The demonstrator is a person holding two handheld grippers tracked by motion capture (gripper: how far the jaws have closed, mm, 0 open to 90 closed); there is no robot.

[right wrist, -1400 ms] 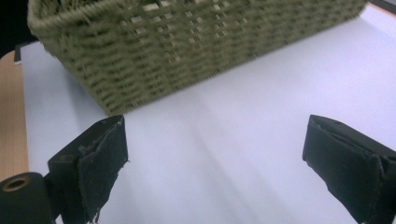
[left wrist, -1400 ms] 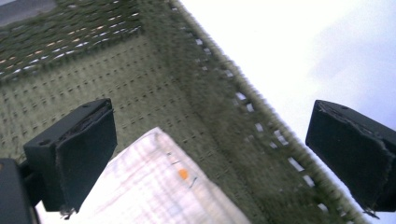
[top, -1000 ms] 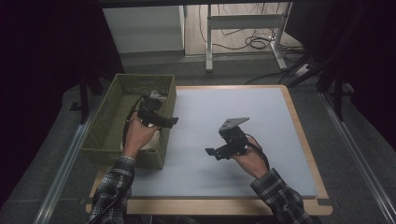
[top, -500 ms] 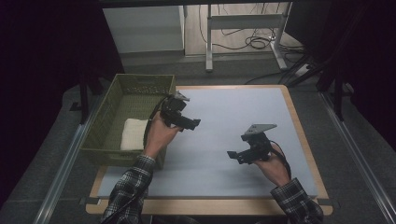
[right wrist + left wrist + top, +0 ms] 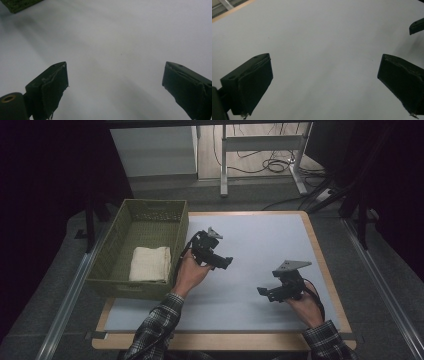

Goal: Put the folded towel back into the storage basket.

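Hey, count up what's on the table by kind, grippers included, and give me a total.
Baskets: 1, the green basket at the table's left edge.
Towels: 1, the folded cream towel lying in it.
Grippers: 2, the left gripper and the right gripper, both open and empty over the white mat.
Total: 4.

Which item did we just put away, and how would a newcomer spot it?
Look to the table's left edge, where a green woven basket stands. Inside, toward its near end, lies the folded cream towel, the pale cloth against the dark weave.
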